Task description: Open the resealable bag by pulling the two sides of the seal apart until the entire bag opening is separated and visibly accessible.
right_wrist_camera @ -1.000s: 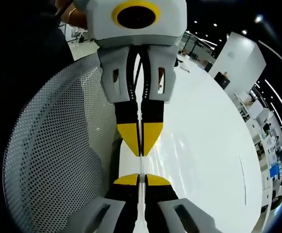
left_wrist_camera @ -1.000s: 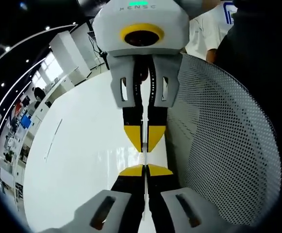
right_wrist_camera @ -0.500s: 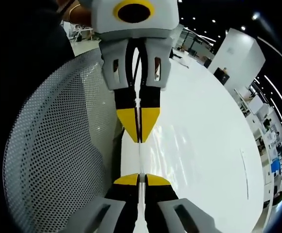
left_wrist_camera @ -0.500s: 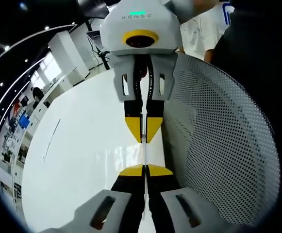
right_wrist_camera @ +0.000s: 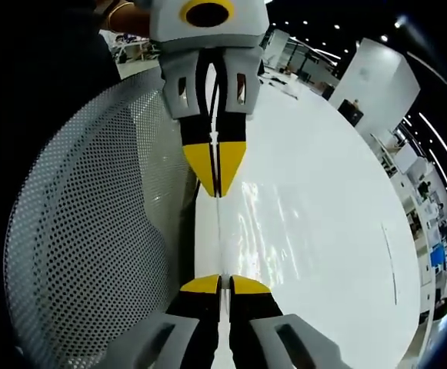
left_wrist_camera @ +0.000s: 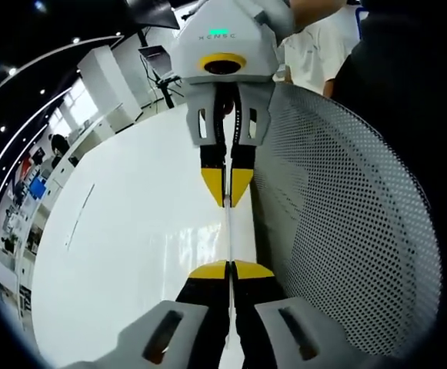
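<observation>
The resealable bag shows as a thin pale strip [left_wrist_camera: 228, 234] stretched taut between the two grippers, seen edge-on. My left gripper [left_wrist_camera: 228, 265] is shut on the near end of it in the left gripper view. Facing it, my right gripper [left_wrist_camera: 228, 201] is shut on the far end. In the right gripper view the same strip [right_wrist_camera: 219, 238] runs from my right gripper [right_wrist_camera: 221, 280] up to the left gripper [right_wrist_camera: 217, 192]. A curved white dotted surface [left_wrist_camera: 338, 231] bulges beside the strip; it looks like the bag's wall [right_wrist_camera: 92, 231], but I cannot tell for sure.
A glossy white table [left_wrist_camera: 131, 246] lies beyond the grippers, also seen as the table [right_wrist_camera: 315, 254] in the right gripper view. A person in dark clothes [left_wrist_camera: 408, 92] stands close behind the dotted surface. Office desks and monitors sit far off at the room's edge.
Both grippers have drawn away from each other; each looks smaller and farther in the other's view, and the taut strip between their tips has grown longer.
</observation>
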Tool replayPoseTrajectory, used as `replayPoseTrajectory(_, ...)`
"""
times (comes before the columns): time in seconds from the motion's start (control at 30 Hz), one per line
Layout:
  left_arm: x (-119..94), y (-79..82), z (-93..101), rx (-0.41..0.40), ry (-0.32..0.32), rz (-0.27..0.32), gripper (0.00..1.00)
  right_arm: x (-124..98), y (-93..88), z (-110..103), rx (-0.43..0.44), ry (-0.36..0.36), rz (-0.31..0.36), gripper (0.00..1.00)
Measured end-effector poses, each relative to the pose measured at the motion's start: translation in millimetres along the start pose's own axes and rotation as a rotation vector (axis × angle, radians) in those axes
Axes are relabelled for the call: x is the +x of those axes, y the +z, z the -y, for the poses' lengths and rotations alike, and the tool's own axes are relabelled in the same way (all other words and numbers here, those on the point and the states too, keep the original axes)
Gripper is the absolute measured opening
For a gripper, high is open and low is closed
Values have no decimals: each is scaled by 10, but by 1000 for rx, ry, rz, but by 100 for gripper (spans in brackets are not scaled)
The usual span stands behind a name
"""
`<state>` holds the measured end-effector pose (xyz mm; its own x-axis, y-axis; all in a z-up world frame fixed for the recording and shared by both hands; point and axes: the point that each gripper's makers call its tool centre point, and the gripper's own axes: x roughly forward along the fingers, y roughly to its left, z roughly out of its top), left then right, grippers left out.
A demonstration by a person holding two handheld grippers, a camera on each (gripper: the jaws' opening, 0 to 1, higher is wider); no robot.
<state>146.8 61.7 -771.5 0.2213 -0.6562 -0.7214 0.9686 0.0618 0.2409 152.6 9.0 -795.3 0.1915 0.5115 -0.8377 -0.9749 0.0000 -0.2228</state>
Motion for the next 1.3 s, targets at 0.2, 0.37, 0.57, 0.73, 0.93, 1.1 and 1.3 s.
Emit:
replayPoseTrajectory(0.2,11,-10,29,7,-11,-2,0,-16,-56,-17,-6,0,-20,0)
replayPoseTrajectory(0.37,18,-11,38,6,-19,-3,0,-33,-129,-27,-9,3,-45,0)
replayPoseTrajectory(0.57,9,-16,12,-5,-12,1,0,-46,-122,-22,11,3,-42,0)
replayPoseTrajectory(0.73,28,-31,7,9,-12,-11,0,-38,-119,-27,72,13,-36,0)
replayPoseTrajectory(0.93,26,-12,18,12,-11,-6,0,-155,119,12,152,7,65,5)
replayPoseTrajectory(1.1,13,-11,8,34,-7,-8,0,-149,199,78,153,-12,87,4)
replayPoseTrajectory(1.3,-7,7,73,66,-24,4,0,-29,224,69,132,-14,73,4)
